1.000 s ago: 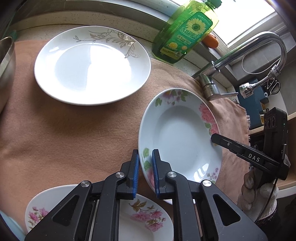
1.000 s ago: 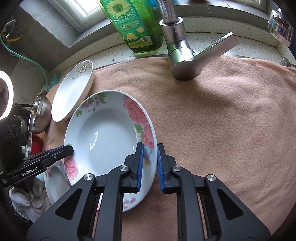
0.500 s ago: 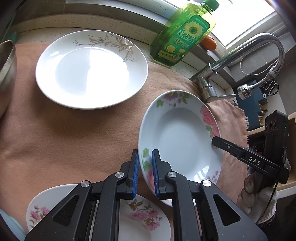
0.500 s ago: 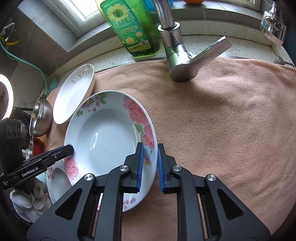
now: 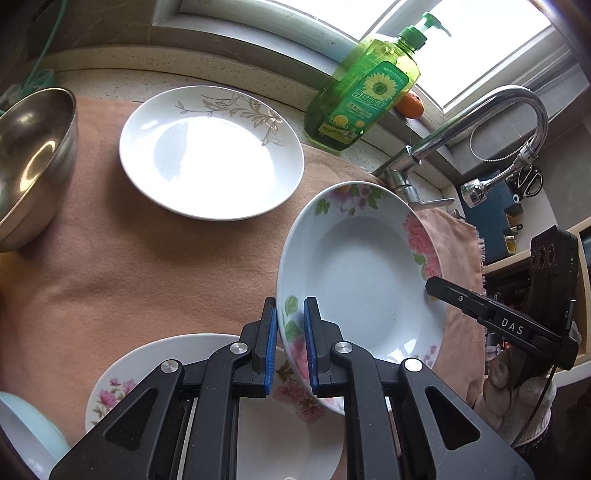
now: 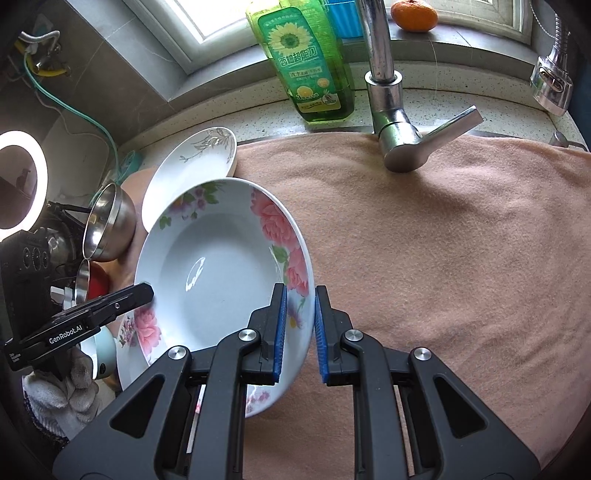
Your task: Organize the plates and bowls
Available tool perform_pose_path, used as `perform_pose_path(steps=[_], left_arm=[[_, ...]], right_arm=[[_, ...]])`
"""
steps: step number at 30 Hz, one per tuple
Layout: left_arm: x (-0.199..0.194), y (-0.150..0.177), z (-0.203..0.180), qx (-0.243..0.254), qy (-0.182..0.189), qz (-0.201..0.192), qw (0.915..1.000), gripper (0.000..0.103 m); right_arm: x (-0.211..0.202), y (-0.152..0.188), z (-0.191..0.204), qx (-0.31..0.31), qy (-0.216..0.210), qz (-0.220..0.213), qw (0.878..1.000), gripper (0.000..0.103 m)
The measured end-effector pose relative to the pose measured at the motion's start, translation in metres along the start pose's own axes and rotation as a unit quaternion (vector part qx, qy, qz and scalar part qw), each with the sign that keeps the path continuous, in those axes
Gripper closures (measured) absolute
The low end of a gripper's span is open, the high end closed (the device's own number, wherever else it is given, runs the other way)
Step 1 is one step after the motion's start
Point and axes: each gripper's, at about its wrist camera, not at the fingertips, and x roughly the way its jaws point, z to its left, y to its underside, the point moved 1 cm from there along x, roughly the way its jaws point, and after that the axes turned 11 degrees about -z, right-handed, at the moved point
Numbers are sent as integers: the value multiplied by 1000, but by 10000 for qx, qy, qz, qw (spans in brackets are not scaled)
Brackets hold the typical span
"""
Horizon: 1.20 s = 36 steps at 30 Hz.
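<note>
A deep plate with pink flowers (image 5: 362,280) (image 6: 218,273) is held up off the tan towel by both grippers, one on each side of its rim. My left gripper (image 5: 290,325) is shut on its near rim. My right gripper (image 6: 299,314) is shut on the opposite rim and also shows in the left wrist view (image 5: 436,286). A second floral plate (image 5: 280,413) lies on the towel under the left gripper. A white plate with a grey leaf pattern (image 5: 210,151) (image 6: 192,166) lies further back. A steel bowl (image 5: 29,162) (image 6: 110,221) stands at the left.
A green dish-soap bottle (image 5: 365,96) (image 6: 306,62) and a tap (image 6: 395,122) stand at the back edge, an orange (image 6: 413,14) on the sill. A pale blue bowl (image 5: 22,435) and a red-lined steel bowl (image 6: 92,284) sit at the left. The tan towel (image 6: 461,258) stretches right.
The floral plate has been lifted off the towel and carried left, now partly over the second floral plate. Both grippers rose with it.
</note>
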Motion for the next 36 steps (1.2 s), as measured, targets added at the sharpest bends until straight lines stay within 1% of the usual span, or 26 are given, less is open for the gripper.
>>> perform_pose_path(steps=[7, 16, 25, 36], left_arm=[[-27, 10, 18, -86, -41, -80, 9999, 91], [-53, 30, 41, -131, -146, -27, 9998, 91], [-68, 47, 59, -151, -252, 36, 9996, 91], [-77, 73, 74, -319, -366, 135, 9987, 91]], right_arm=[[-4, 16, 28, -105, -125, 82, 9998, 88], [-4, 47, 57, -151, -205, 265, 9993, 88], [6, 80, 74, -210, -175, 550, 9981, 88], [18, 95, 88, -449, -172, 826, 9954, 88]])
